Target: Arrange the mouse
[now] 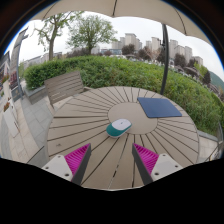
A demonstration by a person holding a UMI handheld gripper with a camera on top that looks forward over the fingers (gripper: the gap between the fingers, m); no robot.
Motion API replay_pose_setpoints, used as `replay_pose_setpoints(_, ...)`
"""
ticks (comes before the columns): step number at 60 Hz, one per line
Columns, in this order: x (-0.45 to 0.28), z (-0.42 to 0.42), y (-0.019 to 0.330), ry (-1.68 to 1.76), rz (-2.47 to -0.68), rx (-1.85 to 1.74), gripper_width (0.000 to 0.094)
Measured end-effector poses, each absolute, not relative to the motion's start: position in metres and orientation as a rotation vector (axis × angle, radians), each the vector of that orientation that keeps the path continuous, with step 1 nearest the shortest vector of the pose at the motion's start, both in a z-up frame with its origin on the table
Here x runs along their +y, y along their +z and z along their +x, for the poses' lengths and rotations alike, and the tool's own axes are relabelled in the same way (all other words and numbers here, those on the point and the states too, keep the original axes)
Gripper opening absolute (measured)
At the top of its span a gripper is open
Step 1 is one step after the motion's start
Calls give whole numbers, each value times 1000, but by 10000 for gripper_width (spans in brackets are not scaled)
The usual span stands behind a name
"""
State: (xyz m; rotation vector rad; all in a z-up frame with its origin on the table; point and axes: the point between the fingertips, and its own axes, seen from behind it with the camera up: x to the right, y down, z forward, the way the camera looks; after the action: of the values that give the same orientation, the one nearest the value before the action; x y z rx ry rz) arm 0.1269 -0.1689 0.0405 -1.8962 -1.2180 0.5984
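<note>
A small mouse (pixel 119 127), teal with a white front, lies near the middle of a round slatted wooden table (pixel 80 125). A dark blue mouse pad (pixel 160 107) lies flat on the table to the right of and beyond the mouse. My gripper (pixel 112 160) is open and empty, its two fingers with pink pads (pixel 78 159) spread wide over the near part of the table. The mouse sits just ahead of the fingers, apart from them, roughly on the line between them.
A wooden chair (pixel 66 87) stands at the table's far left side. A green hedge (pixel 130 72) runs behind the table, with trees and tall buildings beyond. A parasol pole (pixel 171 40) rises at the back right. Paving lies left of the table.
</note>
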Motion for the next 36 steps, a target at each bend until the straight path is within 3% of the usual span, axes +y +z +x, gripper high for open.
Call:
replay_pose_setpoints(19,-139,70,-1,626,-1912,-1202,842)
replay_pose_setpoints(36,-117,24,-6,639,-1922,-1200,853)
